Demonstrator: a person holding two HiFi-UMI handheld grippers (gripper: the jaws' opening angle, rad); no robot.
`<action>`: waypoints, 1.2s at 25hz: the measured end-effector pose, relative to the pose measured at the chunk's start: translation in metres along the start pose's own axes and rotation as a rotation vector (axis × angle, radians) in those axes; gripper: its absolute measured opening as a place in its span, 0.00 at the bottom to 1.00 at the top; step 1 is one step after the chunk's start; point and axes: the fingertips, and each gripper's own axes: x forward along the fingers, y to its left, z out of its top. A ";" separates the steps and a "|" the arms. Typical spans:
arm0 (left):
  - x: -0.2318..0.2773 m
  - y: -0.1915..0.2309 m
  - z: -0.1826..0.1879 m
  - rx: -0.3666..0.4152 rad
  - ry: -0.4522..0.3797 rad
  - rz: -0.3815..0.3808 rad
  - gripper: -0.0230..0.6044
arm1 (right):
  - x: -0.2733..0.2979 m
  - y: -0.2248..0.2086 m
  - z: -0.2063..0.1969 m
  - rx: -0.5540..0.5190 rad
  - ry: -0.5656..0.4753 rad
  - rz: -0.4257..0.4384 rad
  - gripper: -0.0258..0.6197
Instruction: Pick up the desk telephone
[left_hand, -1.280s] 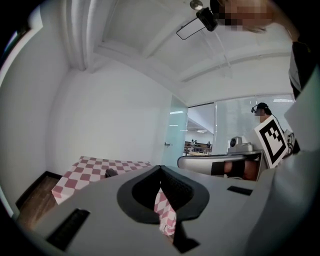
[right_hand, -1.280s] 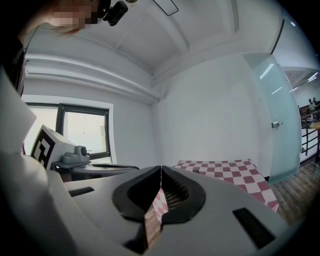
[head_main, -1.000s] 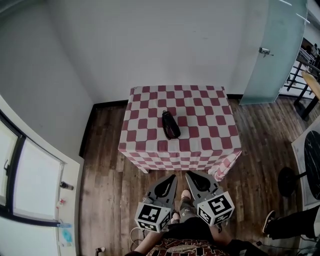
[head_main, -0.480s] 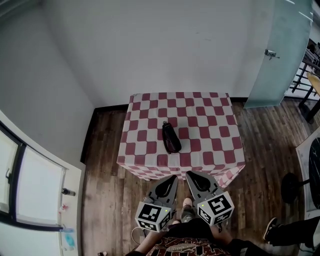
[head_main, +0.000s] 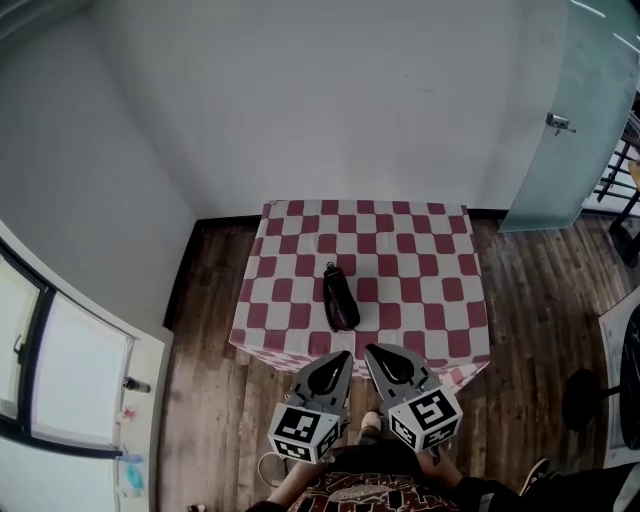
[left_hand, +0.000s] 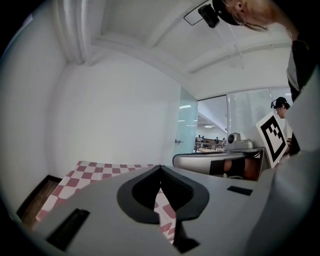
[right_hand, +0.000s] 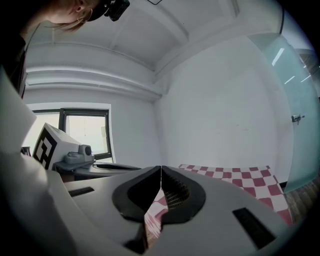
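Head view: the black telephone lies mid-table on the checked table, apart from the left gripper and right gripper, both empty with jaws together.

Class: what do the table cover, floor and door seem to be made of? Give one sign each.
Table cover: likely cloth, matte check; it drapes over the edges. Floor: wood or wood-look planks, dark; seams and grain show. Door: probably frosted glass; pale, translucent sheen.
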 end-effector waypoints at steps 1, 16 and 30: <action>0.005 0.001 0.001 0.000 -0.002 0.008 0.04 | 0.002 -0.004 0.001 -0.002 0.001 0.008 0.07; 0.045 0.015 0.004 -0.018 -0.009 0.016 0.04 | 0.027 -0.040 0.000 -0.003 0.029 0.026 0.07; 0.099 0.065 0.023 0.008 0.018 -0.133 0.04 | 0.084 -0.075 0.013 0.021 0.023 -0.114 0.07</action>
